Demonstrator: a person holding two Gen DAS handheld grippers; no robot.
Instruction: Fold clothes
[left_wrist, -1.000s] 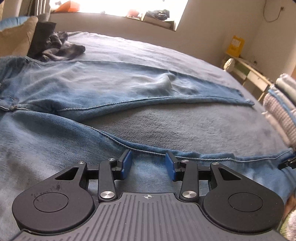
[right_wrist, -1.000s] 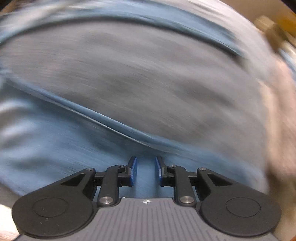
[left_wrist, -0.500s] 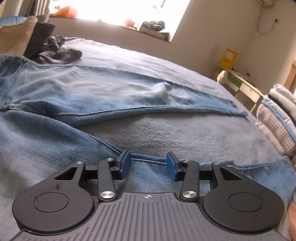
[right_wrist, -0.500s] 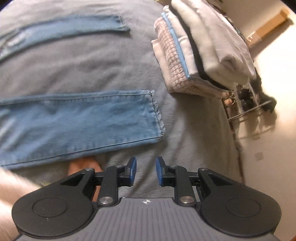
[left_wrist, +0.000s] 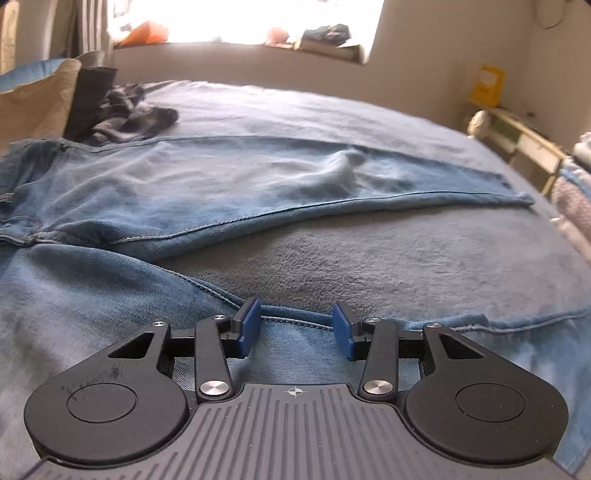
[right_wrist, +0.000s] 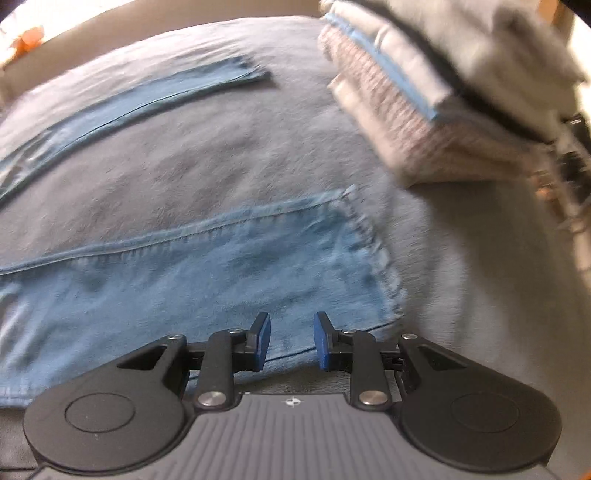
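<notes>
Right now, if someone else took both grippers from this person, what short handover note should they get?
Left gripper: open, low over the near leg's inner seam, gripping nothing.
Right gripper: open, above the near leg's hem, nothing held.
Jeans: spread flat on the grey blanket, legs apart, far leg slightly rumpled. Folded stack sits beyond the hems.
Done: jeans laid out.
Left: no fold made yet; probably bring one leg over the other, then fold lengthwise.

L tool (left_wrist: 296, 326) tilted down, pads apart, empty; R tool (right_wrist: 291, 339) steeper (narrower gap), also empty.
</notes>
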